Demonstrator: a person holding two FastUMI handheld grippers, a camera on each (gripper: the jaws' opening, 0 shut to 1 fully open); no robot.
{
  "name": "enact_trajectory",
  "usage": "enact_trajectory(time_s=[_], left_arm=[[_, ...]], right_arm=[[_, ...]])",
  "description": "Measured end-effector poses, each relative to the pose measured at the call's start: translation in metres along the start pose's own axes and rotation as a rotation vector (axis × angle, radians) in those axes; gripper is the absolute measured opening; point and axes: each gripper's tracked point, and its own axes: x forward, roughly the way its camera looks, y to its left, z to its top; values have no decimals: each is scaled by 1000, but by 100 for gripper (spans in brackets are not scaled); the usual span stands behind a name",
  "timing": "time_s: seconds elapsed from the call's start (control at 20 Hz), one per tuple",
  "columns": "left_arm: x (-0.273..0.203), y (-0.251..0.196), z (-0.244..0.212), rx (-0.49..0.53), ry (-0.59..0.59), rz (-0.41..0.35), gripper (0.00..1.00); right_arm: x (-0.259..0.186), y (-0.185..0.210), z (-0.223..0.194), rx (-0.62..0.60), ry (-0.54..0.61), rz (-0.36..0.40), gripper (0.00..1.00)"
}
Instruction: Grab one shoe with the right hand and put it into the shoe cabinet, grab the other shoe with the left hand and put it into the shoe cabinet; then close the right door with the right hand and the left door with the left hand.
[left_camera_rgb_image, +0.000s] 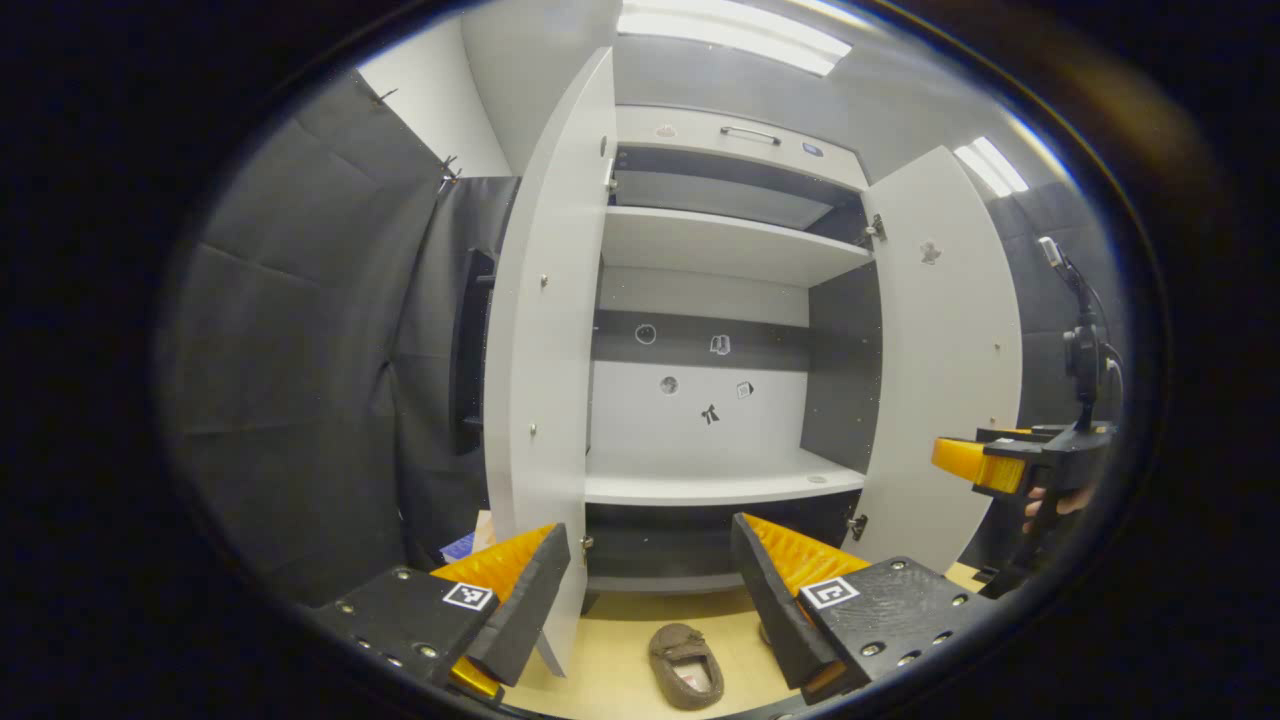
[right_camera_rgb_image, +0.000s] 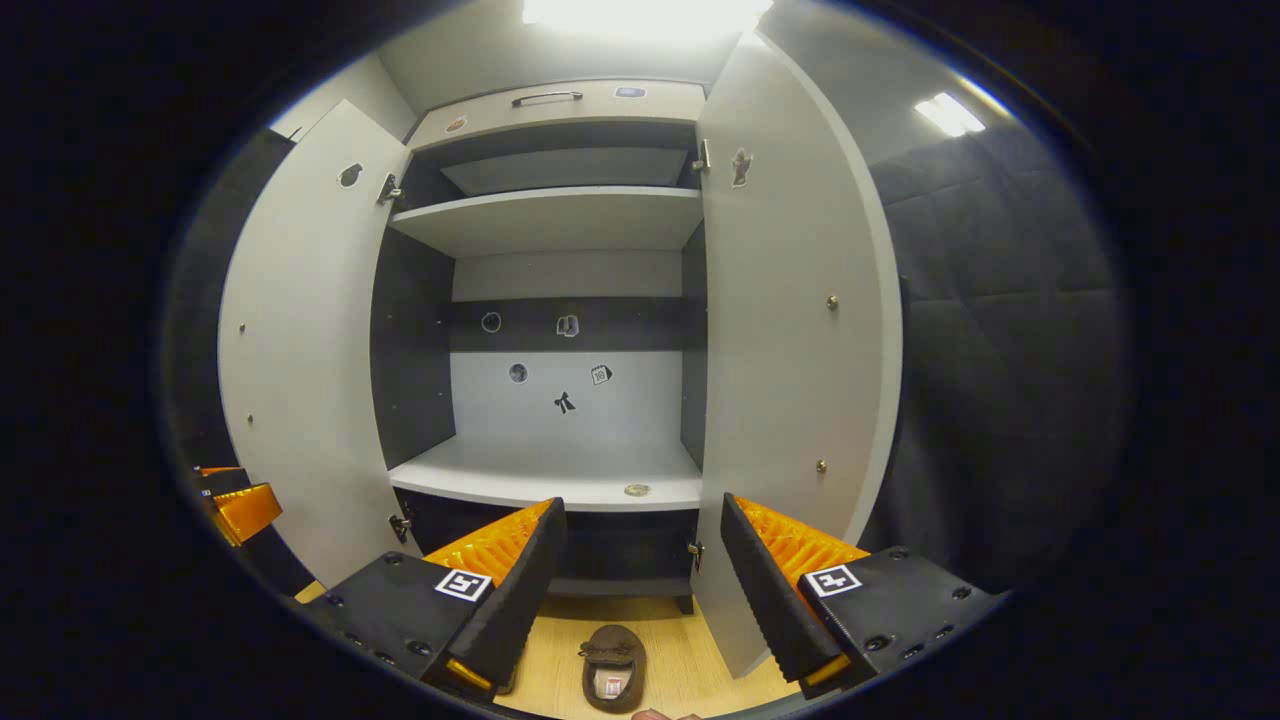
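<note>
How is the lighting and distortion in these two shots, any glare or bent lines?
Right gripper view: the ceiling light is blown out to white glare above the cabinet; the open doors bow outward from the fisheye. Left gripper view: the ceiling lights are bright but keep their shape; the shoe on the floor looks sharp.

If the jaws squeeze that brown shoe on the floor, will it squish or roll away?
The brown shoe looks like a soft, low slipper, so it would probably squish a bit. It lies flat on the wooden floor, so rolling seems unlikely. It is probably light too.
</note>
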Motion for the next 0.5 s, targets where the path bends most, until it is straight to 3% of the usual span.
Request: enact_trajectory(time_s=[0.2,0.25,0.5], left_arm=[[-3,-2,-10,5,23,-6,95],[-4,-3,-12,5,29,-9,95],[-5,-14,-30,4,71,-42,95]], right_arm=[[12,17,-25,7,77,42,92],[16,20,-36,5,113,49,98],[30,42,-95,49,289,114,98]])
